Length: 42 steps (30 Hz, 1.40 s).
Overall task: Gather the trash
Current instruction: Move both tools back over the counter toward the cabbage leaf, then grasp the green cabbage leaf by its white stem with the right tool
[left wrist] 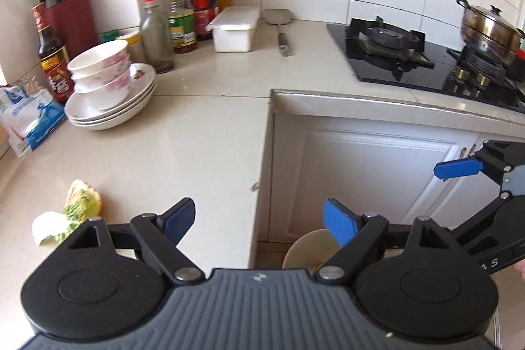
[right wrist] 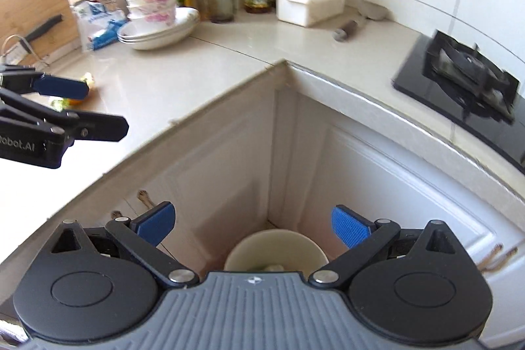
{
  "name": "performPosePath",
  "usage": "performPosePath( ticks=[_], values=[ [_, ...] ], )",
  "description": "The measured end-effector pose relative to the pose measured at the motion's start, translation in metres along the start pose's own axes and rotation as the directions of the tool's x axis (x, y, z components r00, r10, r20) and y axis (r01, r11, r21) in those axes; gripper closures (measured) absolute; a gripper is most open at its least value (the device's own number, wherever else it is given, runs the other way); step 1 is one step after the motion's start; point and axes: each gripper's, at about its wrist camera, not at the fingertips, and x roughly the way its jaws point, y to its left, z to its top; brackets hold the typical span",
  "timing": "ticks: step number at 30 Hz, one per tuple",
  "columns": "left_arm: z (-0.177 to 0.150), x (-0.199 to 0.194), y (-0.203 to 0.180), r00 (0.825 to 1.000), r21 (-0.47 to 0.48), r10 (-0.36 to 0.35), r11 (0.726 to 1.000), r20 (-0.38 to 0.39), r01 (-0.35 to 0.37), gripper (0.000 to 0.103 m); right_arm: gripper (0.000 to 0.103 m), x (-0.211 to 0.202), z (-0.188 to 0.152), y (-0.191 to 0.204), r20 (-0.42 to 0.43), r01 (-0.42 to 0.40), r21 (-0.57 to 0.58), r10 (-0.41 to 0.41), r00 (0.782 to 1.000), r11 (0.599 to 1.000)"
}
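My left hand-held gripper [left wrist: 257, 218] hangs over the inner corner of the table [left wrist: 183, 146] with its jaws spread wide and nothing between its blue pads [left wrist: 339, 225]. My right hand-held gripper [right wrist: 252, 227] is likewise wide apart and empty, pointing down into the corner between the white cabinet doors [right wrist: 377, 186]. Straight below it, on the floor against those doors, stands the cream-coloured bin [right wrist: 275, 248], and a few pale and green bits show inside it at the near rim. From the left view the same bin [left wrist: 308, 246] peeks out under my right pad. The trash [left wrist: 80, 205] left on the table is a small heap of green and yellow vegetable scraps with a white piece beside it; it lies near the table's front edge, just to the left of my left hand-held gripper and not touching it. In the right view these scraps [right wrist: 88, 79] sit partly behind the left hand-held gripper's blue pad. Farther back on the table are stacked bowls on plates [left wrist: 108, 87], a blue-and-white bag [left wrist: 29, 120], bottles [left wrist: 180, 18], a white lidded box [left wrist: 234, 28], a spatula [left wrist: 279, 22] and the gas hob [left wrist: 410, 54] carrying a steel pot [left wrist: 489, 28].
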Motion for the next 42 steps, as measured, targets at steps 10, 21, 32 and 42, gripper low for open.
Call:
performPosePath(
  ticks=[10,21,32,42],
  values=[
    [-0.035,-0.029,0.086,0.987,-0.146,0.159,0.976,-0.021,-0.161,0.015,0.000,0.030,0.055,0.086,0.027,-0.149,-0.181,0.156,0.987,0.972],
    [-0.066,-0.041,0.153,0.958,-0.283,0.280,0.915,-0.065,-0.287,0.014,0.000,0.072,0.105,0.176,-0.008,-0.299,-0.409,0.324,0.946,0.862],
    [-0.089,-0.046,0.194,0.923,-0.389,0.360,0.837,-0.136,-0.384,0.014,0.000,0.108,0.129,0.241,-0.110,-0.412,-0.576,0.432,0.895,0.706],
    [-0.104,-0.048,0.207,0.921,-0.419,0.353,0.820,-0.167,-0.390,0.014,0.002,0.137,0.148,0.271,-0.148,-0.431,-0.658,0.455,0.878,0.618]
  ],
)
